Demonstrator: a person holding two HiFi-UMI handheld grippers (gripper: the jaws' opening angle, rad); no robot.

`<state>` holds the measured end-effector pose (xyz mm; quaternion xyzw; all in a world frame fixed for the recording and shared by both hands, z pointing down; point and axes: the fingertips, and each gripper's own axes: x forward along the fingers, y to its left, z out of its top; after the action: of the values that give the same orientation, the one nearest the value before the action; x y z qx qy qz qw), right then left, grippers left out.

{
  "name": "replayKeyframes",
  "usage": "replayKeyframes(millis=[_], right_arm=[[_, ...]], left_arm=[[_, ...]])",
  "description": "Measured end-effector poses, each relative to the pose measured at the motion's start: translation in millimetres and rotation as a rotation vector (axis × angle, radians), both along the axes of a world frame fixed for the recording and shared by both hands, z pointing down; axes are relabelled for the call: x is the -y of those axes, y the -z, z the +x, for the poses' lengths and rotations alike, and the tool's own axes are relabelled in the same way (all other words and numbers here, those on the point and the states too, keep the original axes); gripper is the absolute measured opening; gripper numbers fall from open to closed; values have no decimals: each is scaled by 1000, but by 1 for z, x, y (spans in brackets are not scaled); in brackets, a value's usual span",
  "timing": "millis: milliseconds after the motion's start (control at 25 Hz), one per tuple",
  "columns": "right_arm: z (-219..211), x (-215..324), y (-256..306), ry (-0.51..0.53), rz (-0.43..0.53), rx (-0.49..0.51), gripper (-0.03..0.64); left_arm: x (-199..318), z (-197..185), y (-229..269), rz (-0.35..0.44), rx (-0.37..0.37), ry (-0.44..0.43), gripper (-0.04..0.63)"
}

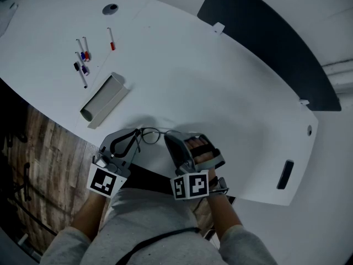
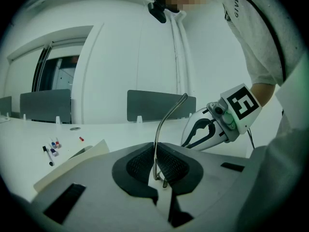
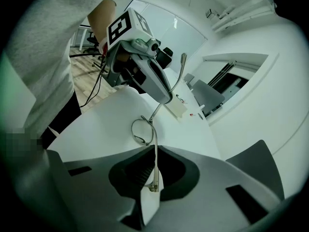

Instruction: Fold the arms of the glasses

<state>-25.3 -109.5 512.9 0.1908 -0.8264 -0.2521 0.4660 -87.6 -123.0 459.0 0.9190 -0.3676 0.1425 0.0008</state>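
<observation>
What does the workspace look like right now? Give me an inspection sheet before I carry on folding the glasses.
Surface: white table.
Job's things: glasses at the table's near edge, one arm sticking up, not yet folded.
Clutter: markers and a grey case, well apart from the glasses.
Tools: left tool and right tool each shut on the glasses, one at each side.
Cables: black cable across the person's lap.
Surroundings: dark partition beyond the table; wood floor.

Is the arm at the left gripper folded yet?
Not folded: the arm sticks up from the left gripper, away from the lens.
</observation>
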Motion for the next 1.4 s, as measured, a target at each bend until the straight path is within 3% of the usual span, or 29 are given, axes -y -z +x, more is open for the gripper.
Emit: replayKeyframes(millis=[400, 520, 640, 760, 840, 880, 1160, 1240, 1400], right_arm=[[-1, 0, -1, 2, 12, 2, 29], [-3, 2, 9, -45, -1, 116, 31], [1, 4, 22, -132, -75, 276, 31], [16, 3, 25, -217, -161, 367, 39], [29, 3, 20, -276, -212, 395, 125], [36, 3, 16, -304, -231, 401, 130], [49, 5, -1, -420, -333, 528, 105], [48, 6, -1, -426, -334, 516, 67], [49, 4, -4, -421, -321, 501, 64]], left_arm=[[3, 2, 2, -1, 3, 3, 28], [5, 1, 2, 3, 10, 10, 26], [4, 0, 1, 0, 13, 10, 26], [4, 0, 1, -4, 9, 10, 26], [4, 0, 1, -6, 6, 11, 26], [5, 0, 1, -6, 5, 11, 26], [4, -1, 0, -8, 17, 9, 26], [4, -1, 0, -6, 20, 10, 26], [3, -1, -1, -5, 28, 12, 26]])
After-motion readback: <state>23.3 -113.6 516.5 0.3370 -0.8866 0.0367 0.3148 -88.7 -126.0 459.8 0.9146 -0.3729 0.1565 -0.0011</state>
